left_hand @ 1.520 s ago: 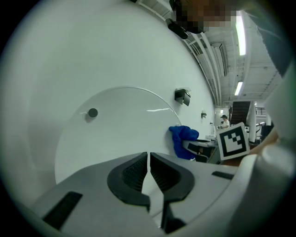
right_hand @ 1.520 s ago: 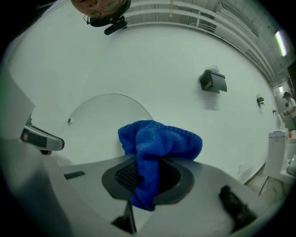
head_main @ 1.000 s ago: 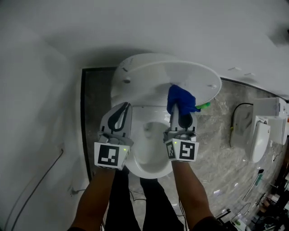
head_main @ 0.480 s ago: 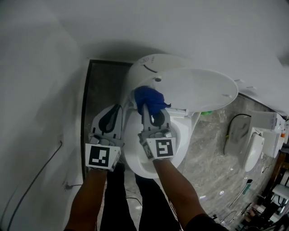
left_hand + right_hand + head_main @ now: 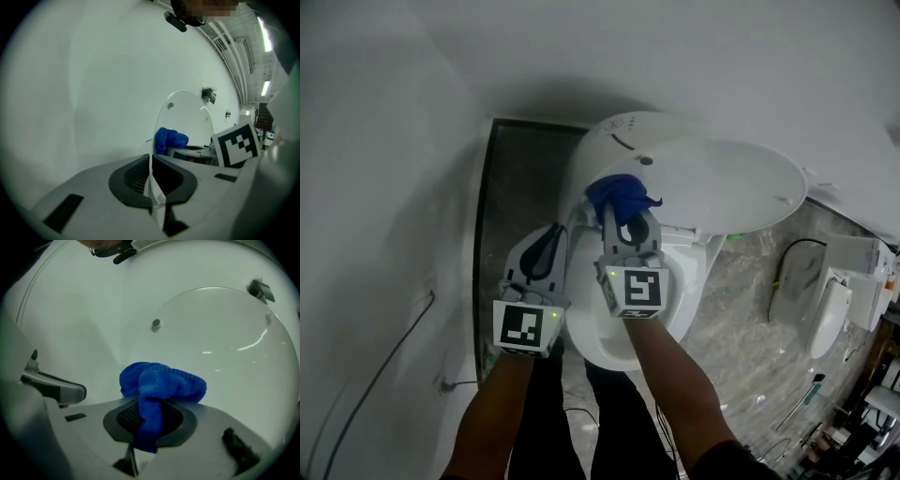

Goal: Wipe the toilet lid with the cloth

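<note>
The white toilet lid (image 5: 722,192) stands raised, its inner face toward me. A bunched blue cloth (image 5: 619,195) is pinched in my right gripper (image 5: 623,214) and rests against the lid's lower left part (image 5: 201,338). In the right gripper view the cloth (image 5: 159,385) hangs down between the jaws. My left gripper (image 5: 553,242) is shut with nothing in it, held just left of the right one beside the bowl rim (image 5: 581,328). From the left gripper view the cloth (image 5: 169,139) and lid (image 5: 187,117) lie ahead to the right.
A white wall (image 5: 384,187) closes in on the left, with a dark floor strip (image 5: 502,216) beside the toilet. A second white toilet fixture (image 5: 825,300) and a cable lie on the marbled floor (image 5: 741,319) at the right. My legs stand below the bowl.
My right gripper carried the cloth from the lid's right side leftward to its lower left part. The left gripper shifted a little alongside it, still shut.
</note>
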The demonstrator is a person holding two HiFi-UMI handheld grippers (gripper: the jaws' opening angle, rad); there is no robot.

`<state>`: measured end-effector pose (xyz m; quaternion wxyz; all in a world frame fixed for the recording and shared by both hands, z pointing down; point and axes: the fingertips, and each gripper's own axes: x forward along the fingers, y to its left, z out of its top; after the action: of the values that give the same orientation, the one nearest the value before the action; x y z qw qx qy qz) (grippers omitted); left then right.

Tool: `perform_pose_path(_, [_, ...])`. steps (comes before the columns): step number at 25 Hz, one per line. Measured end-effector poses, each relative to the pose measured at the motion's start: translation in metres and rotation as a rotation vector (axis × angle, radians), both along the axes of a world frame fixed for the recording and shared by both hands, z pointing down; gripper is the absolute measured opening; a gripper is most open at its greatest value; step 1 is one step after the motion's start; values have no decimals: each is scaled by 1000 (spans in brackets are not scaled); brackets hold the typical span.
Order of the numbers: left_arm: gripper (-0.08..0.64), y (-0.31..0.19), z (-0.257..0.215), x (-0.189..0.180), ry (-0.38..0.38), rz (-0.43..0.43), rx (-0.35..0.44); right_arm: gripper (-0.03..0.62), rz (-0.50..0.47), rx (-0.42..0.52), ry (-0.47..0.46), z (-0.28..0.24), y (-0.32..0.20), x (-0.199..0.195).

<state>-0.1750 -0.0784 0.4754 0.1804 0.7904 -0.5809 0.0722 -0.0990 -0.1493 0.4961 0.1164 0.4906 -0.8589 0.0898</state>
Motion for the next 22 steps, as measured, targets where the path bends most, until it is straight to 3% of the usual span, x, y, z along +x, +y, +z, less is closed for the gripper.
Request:
perform_pose_path(13, [28, -26, 11, 74, -39, 125, -3, 58, 177, 54, 60, 6, -17, 115])
perform_pose_path(22, [28, -30, 19, 136, -51, 216, -12, 58, 385, 70, 95, 4, -19, 230])
